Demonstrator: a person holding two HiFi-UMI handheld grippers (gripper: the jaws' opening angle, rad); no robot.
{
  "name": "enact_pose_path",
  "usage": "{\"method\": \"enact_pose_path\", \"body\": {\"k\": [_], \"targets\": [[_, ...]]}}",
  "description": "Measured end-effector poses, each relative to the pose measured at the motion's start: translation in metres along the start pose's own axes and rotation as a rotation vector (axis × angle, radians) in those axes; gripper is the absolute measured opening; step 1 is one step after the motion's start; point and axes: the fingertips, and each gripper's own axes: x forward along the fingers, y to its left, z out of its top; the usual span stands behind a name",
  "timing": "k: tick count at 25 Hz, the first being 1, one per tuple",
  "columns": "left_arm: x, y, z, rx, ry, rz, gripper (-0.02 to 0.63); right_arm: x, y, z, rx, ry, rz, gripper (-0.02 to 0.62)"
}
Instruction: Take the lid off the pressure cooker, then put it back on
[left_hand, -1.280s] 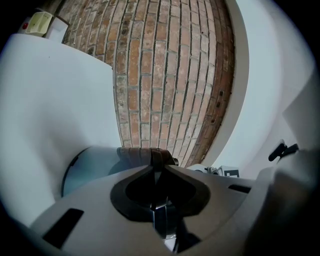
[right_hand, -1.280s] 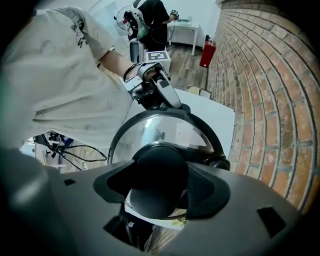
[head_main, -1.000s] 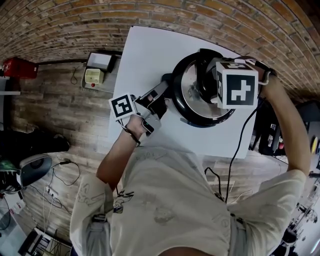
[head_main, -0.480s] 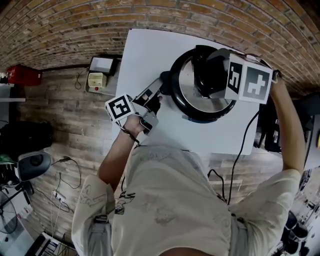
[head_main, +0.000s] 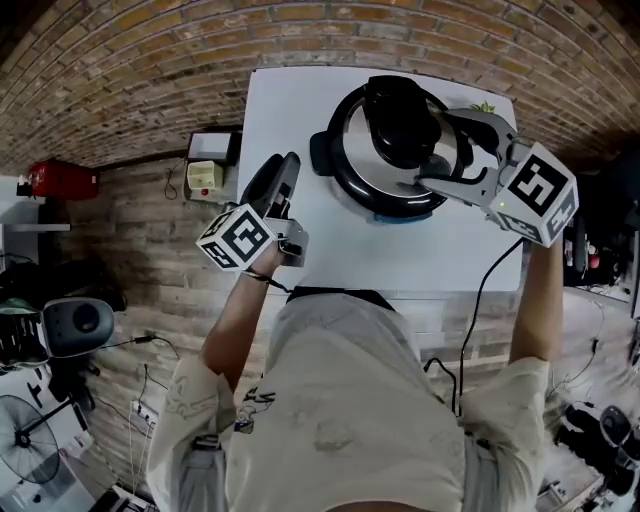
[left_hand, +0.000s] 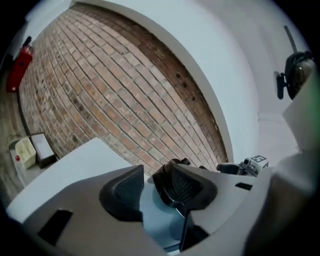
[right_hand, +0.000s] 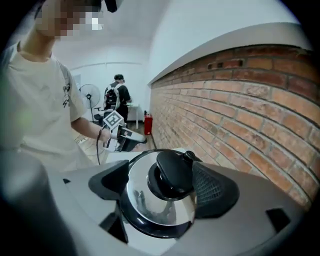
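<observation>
1. Left gripper (head_main: 283, 168), at the left edge of the white table (head_main: 300, 90): jaws released, just opened, only tabletop between them, apart from the cooker.
2. Pressure cooker (head_main: 335, 172), far side of the table: lid (head_main: 352, 140) seated on it, black knob (head_main: 400, 120) on top.
3. Right gripper (head_main: 432, 148), above the lid: jaws spread wide, just opened, either side of the knob, pads off it.
</observation>
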Motion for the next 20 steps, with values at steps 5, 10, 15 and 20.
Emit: {"method": "enact_pose_path", "body": {"k": [5,10,15,20], "targets": [[-0.022,-0.025,0.007,0.315,-0.042,0.046,0.187,-0.031,0.015,-0.013,0.113,-0.207,-0.201,0.405],[-0.044,-0.051,0.012,0.621,-0.115,0.101,0.186,-0.052,0.035,-0.035,0.251,-0.371,-0.393,0.405],[-0.061,-0.071,-0.005,0.826,-0.163,0.111,0.184,-0.063,0.061,-0.056,0.306,-0.451,-0.621,0.405],[-0.074,-0.071,-0.032,0.909,-0.171,0.107,0.184,-0.069,0.082,-0.085,0.438,-0.567,-0.816,0.403]]}}
